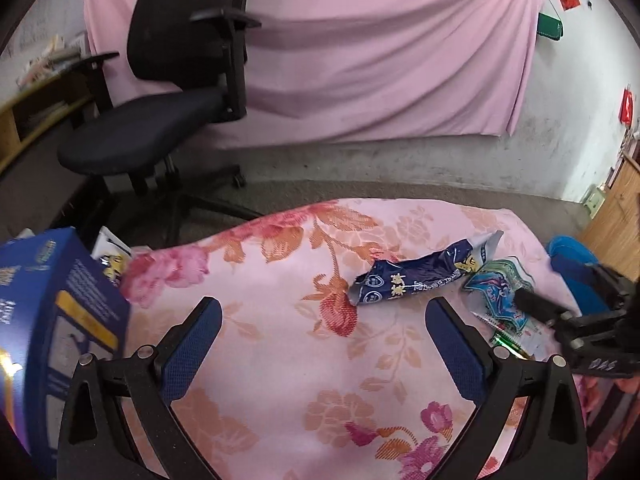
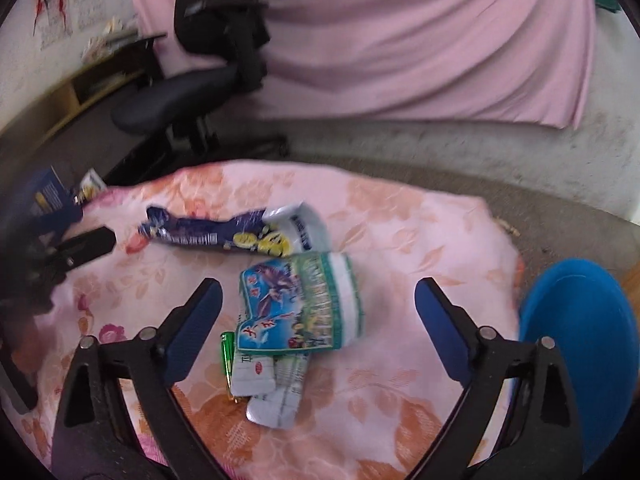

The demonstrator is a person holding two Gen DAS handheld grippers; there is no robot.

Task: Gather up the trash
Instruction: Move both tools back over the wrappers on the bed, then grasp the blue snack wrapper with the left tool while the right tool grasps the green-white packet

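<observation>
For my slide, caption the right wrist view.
Open right gripper hovers over green snack wrapper on floral cloth.

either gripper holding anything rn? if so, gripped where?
Nothing held. The left gripper is open over bare floral cloth. The right gripper is open, straddling the green-and-blue wrapper without touching it.
</observation>
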